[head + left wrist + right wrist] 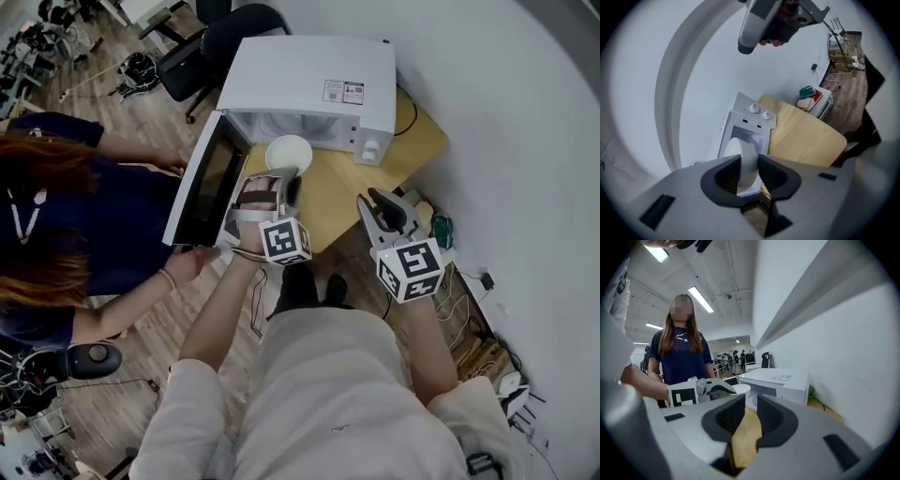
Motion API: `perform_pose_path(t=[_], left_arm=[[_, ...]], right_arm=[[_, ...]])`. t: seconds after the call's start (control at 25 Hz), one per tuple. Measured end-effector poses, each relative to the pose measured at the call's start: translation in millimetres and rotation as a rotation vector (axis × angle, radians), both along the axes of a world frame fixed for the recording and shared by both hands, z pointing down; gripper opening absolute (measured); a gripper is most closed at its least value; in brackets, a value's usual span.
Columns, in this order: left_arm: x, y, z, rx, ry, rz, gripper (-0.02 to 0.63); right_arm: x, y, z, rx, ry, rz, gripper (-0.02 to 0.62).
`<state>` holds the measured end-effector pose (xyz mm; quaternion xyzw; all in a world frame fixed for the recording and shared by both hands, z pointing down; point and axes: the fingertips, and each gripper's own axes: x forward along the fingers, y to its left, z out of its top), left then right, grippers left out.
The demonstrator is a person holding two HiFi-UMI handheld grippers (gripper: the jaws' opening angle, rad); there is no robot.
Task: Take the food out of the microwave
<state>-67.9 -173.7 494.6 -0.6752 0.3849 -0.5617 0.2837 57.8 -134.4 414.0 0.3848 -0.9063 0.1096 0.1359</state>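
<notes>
Two grippers are held in front of the white microwave (pixel 314 84), which stands at the far side of a wooden table (pixel 342 192) with its door (pixel 211 183) swung open to the left. The left gripper (pixel 281 178) has its jaws closed on the near wall of a white bowl (pixel 288 153), one pad pressing on each side. The bowl is outside the oven, just in front of the open cavity and over the table. The right gripper (pixel 368 201), to the right and nearer, holds nothing. Its jaws stand a narrow gap apart, with only tabletop showing between them. At the left, a person in a dark blue shirt (pixel 84 216) has a hand (pixel 187 264) by the door's near edge.
</notes>
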Motion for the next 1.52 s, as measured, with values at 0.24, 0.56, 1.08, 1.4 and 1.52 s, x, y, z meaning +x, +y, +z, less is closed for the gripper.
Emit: perform_pose_path(t=[0.24,0.56,1.08,1.4,1.52], left_arm=[[11.8,21.2,-26.6,-0.001,0.014,-0.004,0.109],[20.7,42.5,-57.3,0.009,0.025,-0.012,0.109],[29.6,68.4,-99.8,0.032,0.047,-0.024,0.109],[38.5,77.7,-110.9,0.036,0.045,-0.012,0.109],[41.3,79.1,-111.1,0.035,0.048,-0.007,0.109]], right_arm=[[6.8,4.3,-6.5,0.014,0.015,-0.003,0.049],[2.4,6.2,-26.6,0.072,0.020,-0.017,0.021],[0.8,9.7,-44.1,0.111,0.028,-0.035,0.000],[-2.9,16.9,-48.7,0.128,0.018,-0.046,-0.002],[-5.9,23.1,-50.0,0.133,0.017,-0.064,-0.002]])
